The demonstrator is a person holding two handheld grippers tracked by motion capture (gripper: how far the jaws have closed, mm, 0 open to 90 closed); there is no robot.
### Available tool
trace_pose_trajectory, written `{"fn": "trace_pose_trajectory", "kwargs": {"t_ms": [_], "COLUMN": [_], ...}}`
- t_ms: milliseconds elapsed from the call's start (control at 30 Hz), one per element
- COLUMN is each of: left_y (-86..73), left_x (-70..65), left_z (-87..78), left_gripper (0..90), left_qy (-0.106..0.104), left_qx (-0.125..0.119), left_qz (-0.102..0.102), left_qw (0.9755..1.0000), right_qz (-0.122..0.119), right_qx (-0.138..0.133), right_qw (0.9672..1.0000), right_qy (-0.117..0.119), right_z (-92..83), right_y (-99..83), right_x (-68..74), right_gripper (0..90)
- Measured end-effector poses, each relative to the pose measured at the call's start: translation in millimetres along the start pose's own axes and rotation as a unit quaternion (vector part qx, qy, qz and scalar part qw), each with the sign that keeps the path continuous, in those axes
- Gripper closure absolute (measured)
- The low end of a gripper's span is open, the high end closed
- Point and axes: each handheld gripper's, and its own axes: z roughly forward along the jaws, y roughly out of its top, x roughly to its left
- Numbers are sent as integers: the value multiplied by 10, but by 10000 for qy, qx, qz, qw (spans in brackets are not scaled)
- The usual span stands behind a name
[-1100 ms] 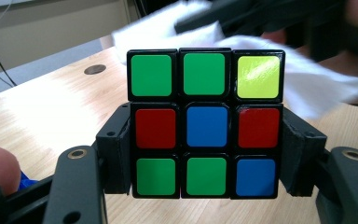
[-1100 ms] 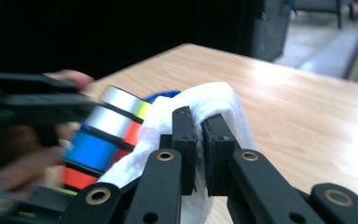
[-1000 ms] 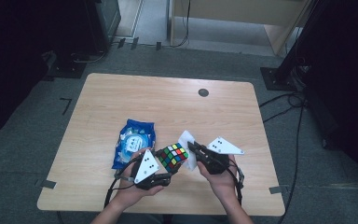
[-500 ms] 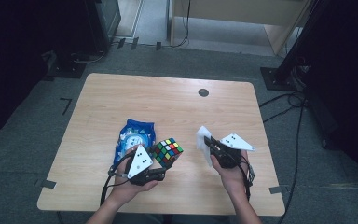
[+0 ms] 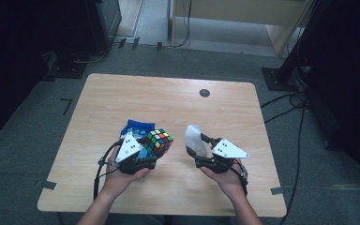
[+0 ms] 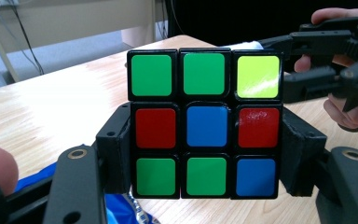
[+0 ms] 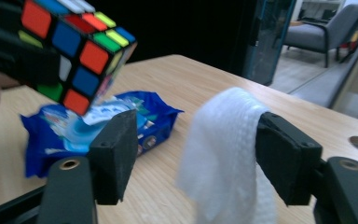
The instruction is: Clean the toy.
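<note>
Left gripper [image 5: 151, 151] is clamped on the puzzle cube [image 5: 158, 141], which is held clear of the bench [image 5: 168, 103], above the blue wipes packet [image 5: 133, 126]. Right gripper [image 5: 198, 151] is seen with its jaws just opened and standing apart; the white wipe [image 7: 226, 154] is draped against one jaw, well apart from the cube.

White wipe [image 7: 226, 154] draped on one jaw, jaws just opened, cube [image 7: 74, 51] perhaps above blue packet [image 7: 51, 135]
</note>
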Motion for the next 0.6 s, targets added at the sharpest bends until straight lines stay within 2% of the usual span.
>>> {"fn": "trace_pose_trajectory", "kwargs": {"t_ms": [33, 100, 133, 200, 267, 300, 367, 400, 433, 467, 533, 600], "left_y": [0, -2, -5, -6, -14, -15, -20, -20, -20, -20, -16, -8], "left_x": [13, 41, 49, 56, 52, 47, 37, 37, 34, 33, 32, 31], "left_z": [-5, -19, -23, -28, -18, -13, 6, 6, 14, 18, 22, 22], "left_gripper": [342, 342, 342, 342, 342, 342, 342, 342, 341, 342, 342, 342], "left_qy": [25, 65, 72, 77, 79, 77, 47, 47, 25, 14, -14, -57], "left_qx": [3, 20, 10, 16, 28, 39, 58, 58, 75, 74, 90, 99], "left_qz": [-45, -64, -88, -86, -73, -63, -45, -45, -57, -63, -97, -144], "left_qw": [10000, 10000, 9999, 9999, 9999, 9999, 10000, 10000, 10000, 10000, 9999, 9998], "right_qz": [-44, 131, 292, 601, 672, 688, 777, 777, 540, 380, -7, -398], "right_qx": [74, 363, 576, 1118, 1429, 1461, 1243, 1243, 912, 758, 521, 288], "right_qw": [9999, 9983, 9963, 9893, 9834, 9827, 9868, 9868, 9933, 9958, 9986, 9988], "right_qy": [-109, -427, -561, -716, -890, -906, -688, -688, -468, -339, -123, 44], "right_z": [13, 32, 43, 68, 66, 54, 28, 28, 8, 4, 17, 43], "right_y": [-4, -29, -56, -148, -259, -300, -314, -314, -251, -211, -145, -114], "right_x": [1, -53, -109, -241, -344, -384, -415, -415, -356, -308, -186, -55], "right_gripper": [317, 319, 321, 335, 351, 352, 351, 351, 346, 336, 305, 297]}}
